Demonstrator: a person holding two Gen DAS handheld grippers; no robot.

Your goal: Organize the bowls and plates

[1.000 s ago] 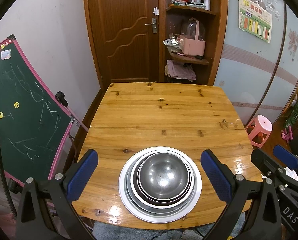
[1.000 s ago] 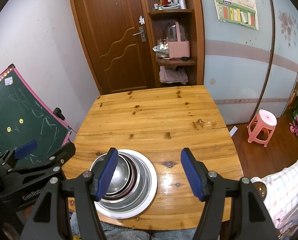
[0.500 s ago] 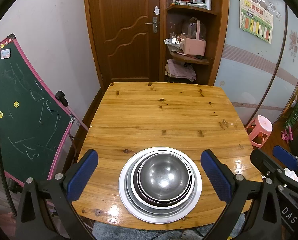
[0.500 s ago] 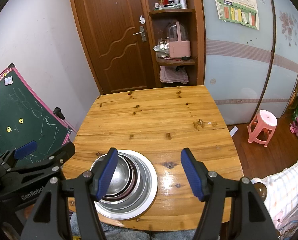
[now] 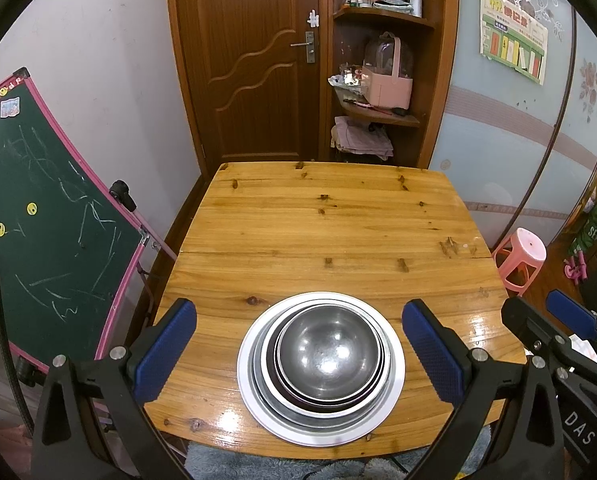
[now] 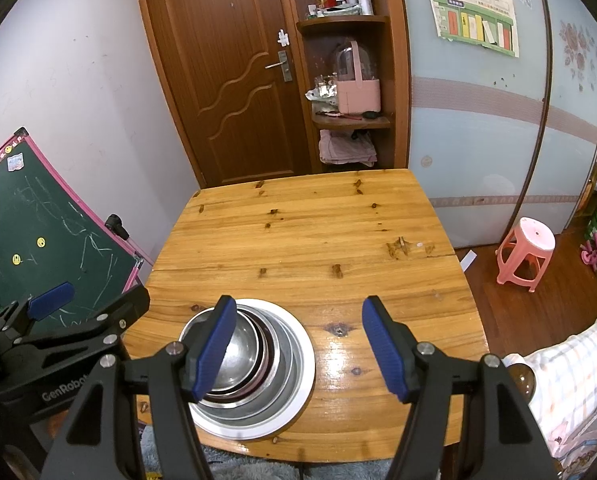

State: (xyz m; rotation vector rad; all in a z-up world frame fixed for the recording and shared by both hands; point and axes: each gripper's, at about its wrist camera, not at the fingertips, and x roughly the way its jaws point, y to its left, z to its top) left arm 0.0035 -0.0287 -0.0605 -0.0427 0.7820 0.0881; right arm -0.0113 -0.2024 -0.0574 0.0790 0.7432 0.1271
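Several steel bowls (image 5: pixel 328 354) sit nested in a stack on a white plate (image 5: pixel 250 380) near the front edge of the wooden table (image 5: pixel 322 228). The stack also shows in the right wrist view (image 6: pixel 250 364), on the white plate (image 6: pixel 302 368). My left gripper (image 5: pixel 298 350) is open and empty, its blue pads on either side of the stack and above it. My right gripper (image 6: pixel 300 346) is open and empty, to the right of the stack; its left pad (image 6: pixel 214 344) hides part of the bowls.
A green chalkboard (image 5: pixel 38 216) leans left of the table. A pink stool (image 6: pixel 526 252) stands on the floor to the right. A door (image 5: pixel 250 60) and a corner shelf with a pink basket (image 5: pixel 386 76) are behind the table. Checked cloth (image 6: pixel 570 384) is at the lower right.
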